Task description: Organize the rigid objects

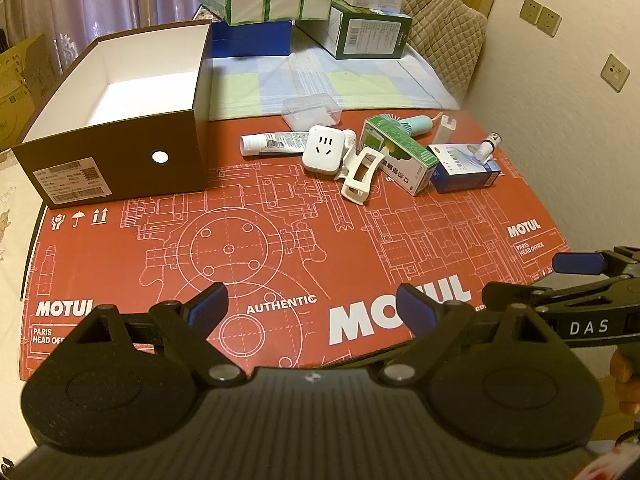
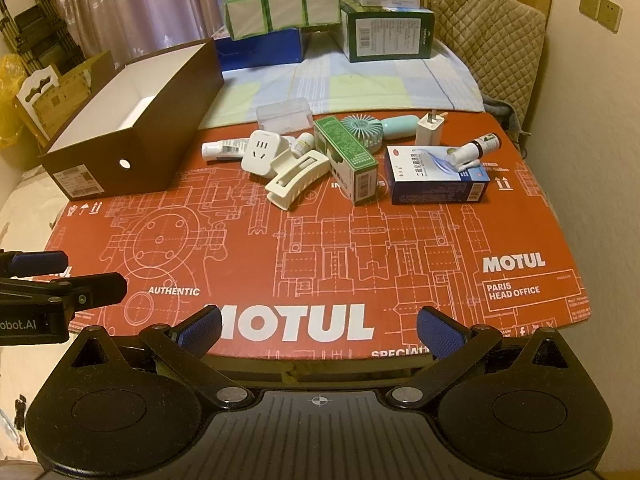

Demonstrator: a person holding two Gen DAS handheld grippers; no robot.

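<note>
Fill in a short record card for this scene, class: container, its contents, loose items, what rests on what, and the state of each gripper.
container: brown shoebox, lid off, at the mat's left
contents: none visible
surface: red printed mat
loose items: white hair claw, white plug adapter, green carton, blue carton, mint handheld fan, white tube
stacking: small dark-capped bottle rests on the blue carton
left gripper: open, holding nothing
right gripper: open, holding nothing
</note>
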